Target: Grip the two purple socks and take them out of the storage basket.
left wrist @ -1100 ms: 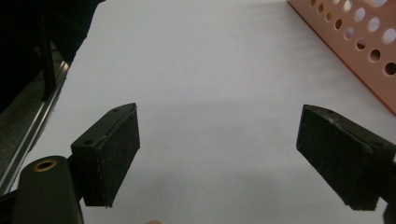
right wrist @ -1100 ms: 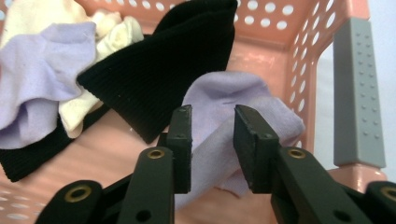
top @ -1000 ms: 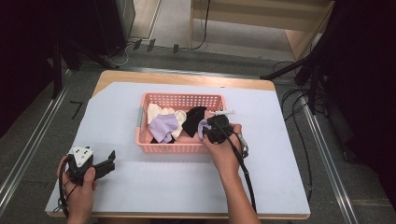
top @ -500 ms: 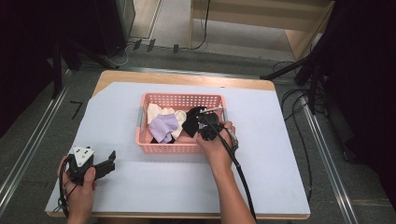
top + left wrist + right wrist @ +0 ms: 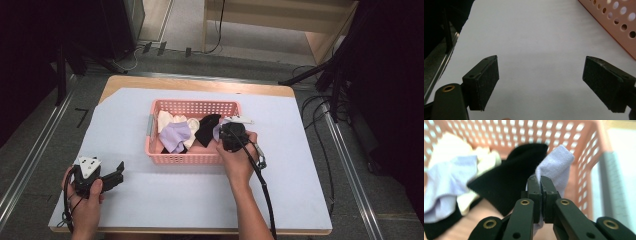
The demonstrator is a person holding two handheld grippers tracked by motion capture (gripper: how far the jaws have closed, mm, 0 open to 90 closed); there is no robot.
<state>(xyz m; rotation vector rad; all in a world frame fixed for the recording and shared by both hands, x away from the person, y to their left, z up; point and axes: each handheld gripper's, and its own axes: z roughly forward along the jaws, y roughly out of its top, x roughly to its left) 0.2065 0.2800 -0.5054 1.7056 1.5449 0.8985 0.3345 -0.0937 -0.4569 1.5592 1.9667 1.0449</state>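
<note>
The right gripper [image 5: 540, 185] pinches a lilac sock [image 5: 555, 167] inside the pink basket [image 5: 192, 106], probably to lift it out, while the left gripper [image 5: 541, 85] rests on the bench [image 5: 310, 150], fingers spread, keeping clear.

A white sheet [image 5: 200, 190] covers a wooden table [image 5: 190, 82], cables [image 5: 320, 115] trail over the grey floor [image 5: 30, 150], and a wooden shelf [image 5: 280, 25] stands behind.
</note>
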